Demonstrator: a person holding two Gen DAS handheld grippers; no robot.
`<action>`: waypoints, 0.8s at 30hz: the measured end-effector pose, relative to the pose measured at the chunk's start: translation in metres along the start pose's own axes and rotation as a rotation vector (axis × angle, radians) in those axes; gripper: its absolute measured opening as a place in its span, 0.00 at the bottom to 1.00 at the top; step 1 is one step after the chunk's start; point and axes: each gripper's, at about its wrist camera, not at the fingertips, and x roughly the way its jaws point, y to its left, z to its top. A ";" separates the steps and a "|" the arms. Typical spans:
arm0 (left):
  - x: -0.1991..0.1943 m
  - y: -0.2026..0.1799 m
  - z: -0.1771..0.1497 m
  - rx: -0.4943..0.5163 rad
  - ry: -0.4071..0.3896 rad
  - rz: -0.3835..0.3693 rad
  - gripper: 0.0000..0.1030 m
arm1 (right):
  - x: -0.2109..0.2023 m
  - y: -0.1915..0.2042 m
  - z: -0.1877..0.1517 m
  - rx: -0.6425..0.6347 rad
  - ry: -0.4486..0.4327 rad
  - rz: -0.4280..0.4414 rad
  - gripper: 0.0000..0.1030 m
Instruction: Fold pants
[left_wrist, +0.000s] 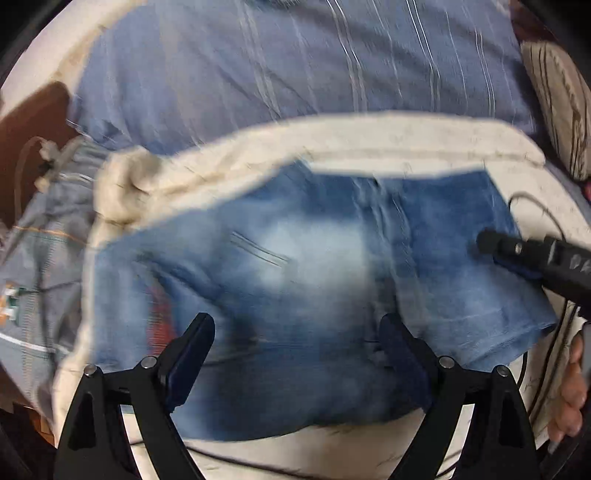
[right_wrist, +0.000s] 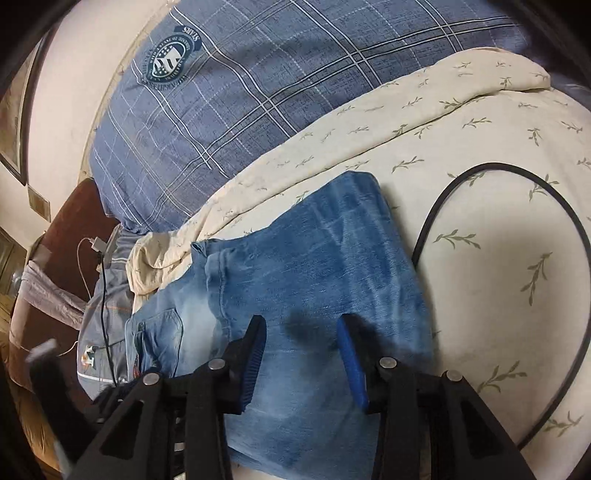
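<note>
While faded blue denim pants (right_wrist: 317, 280) lie folded compact on cream leaf-print bedsheet (right_wrist: 498, 229): both tongs, left (left_wrist: 295, 354) and right (right_wrist: 301, 354), spread, gripping nothing; seemingly near finished.

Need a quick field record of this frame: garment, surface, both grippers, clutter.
garment: blue jeans, folded into a compact stack, lying flat
surface: cream leaf-print sheet
left gripper: open, over the jeans, holding nothing
right gripper: open, over the jeans, holding nothing
clutter: black cable looped on the sheet beside the jeans; blue plaid bedding behind
</note>
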 end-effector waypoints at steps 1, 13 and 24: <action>-0.010 0.010 -0.001 -0.015 -0.025 0.007 0.89 | -0.003 0.003 -0.001 -0.018 -0.008 -0.001 0.43; -0.020 0.215 -0.066 -0.584 0.050 0.042 0.89 | -0.004 0.050 -0.032 -0.194 0.019 0.075 0.47; 0.040 0.206 -0.063 -0.639 0.178 -0.121 0.91 | 0.000 0.036 -0.029 -0.159 0.064 0.061 0.48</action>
